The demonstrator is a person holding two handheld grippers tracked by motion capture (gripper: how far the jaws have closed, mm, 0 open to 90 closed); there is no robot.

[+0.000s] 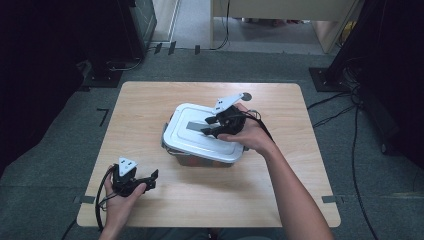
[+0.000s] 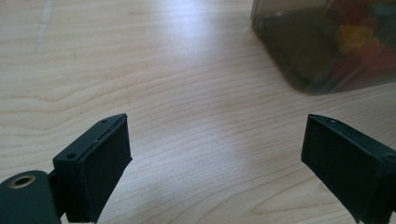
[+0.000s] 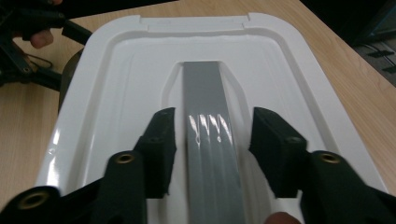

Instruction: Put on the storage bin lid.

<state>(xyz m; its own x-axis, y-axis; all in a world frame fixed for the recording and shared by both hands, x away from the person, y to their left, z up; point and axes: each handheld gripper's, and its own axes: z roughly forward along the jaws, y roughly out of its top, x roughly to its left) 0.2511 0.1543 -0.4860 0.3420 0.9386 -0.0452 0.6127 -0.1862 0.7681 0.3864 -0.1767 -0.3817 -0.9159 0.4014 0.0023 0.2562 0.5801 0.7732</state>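
Observation:
A storage box with a white lid [image 1: 192, 142] and a grey handle strip [image 1: 196, 125] stands mid-table; its dark see-through body [image 2: 327, 42] holds coloured pieces. My right gripper [image 1: 207, 126] hovers over the lid, its jaws either side of the grey handle [image 3: 205, 84] with a gap on both sides, so my right gripper [image 3: 212, 140] is open and not pressing. My left gripper [image 1: 151, 179] rests low near the table's front left edge. In its own view my left gripper [image 2: 215, 154] is wide open over bare wood with nothing between its jaws.
The wooden table [image 1: 150, 100] sits on grey carpet. Dark equipment and cables line the left and right sides of the room. In the right gripper view, the other hand and its gripper [image 3: 28, 28] show beyond the lid's far corner.

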